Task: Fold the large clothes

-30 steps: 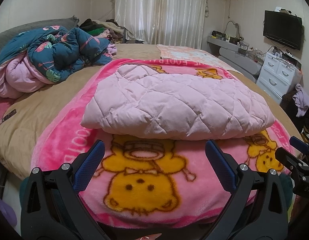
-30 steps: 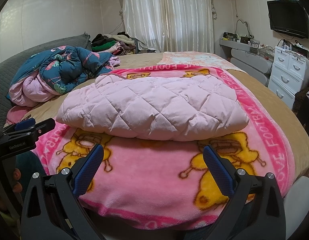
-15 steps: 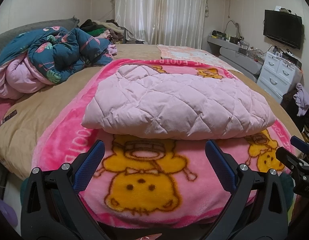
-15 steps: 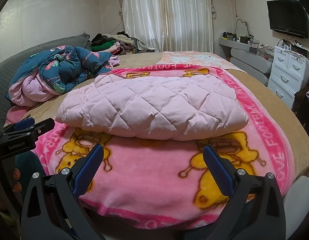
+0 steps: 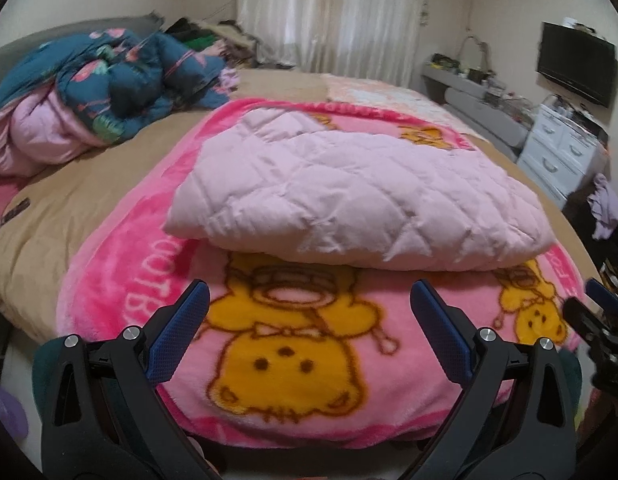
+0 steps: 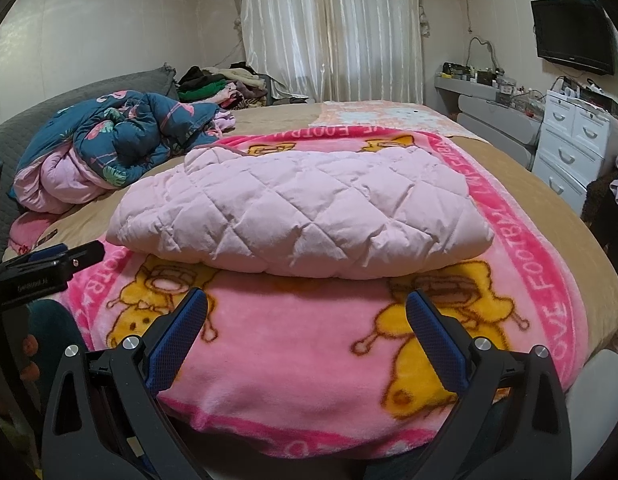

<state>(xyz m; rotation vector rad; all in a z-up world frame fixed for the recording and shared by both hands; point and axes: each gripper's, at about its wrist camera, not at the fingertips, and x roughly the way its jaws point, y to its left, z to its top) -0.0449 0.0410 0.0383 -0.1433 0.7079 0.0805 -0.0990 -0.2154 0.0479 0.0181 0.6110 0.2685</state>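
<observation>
Folded pink quilted jacket (image 5: 349, 196) lies on a pink cartoon blanket (image 5: 293, 360); left gripper (image 5: 309, 304) and right gripper (image 6: 307, 312) hover before it, jaws spread, empty.

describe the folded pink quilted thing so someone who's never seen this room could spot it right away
On the big bed, look at the bright pink cartoon blanket spread over its near end. The folded quilted garment lies in the middle of that blanket. It is pale plain pink with diamond stitching, unlike the crumpled teal flamingo-print comforter heaped off to its left.
</observation>
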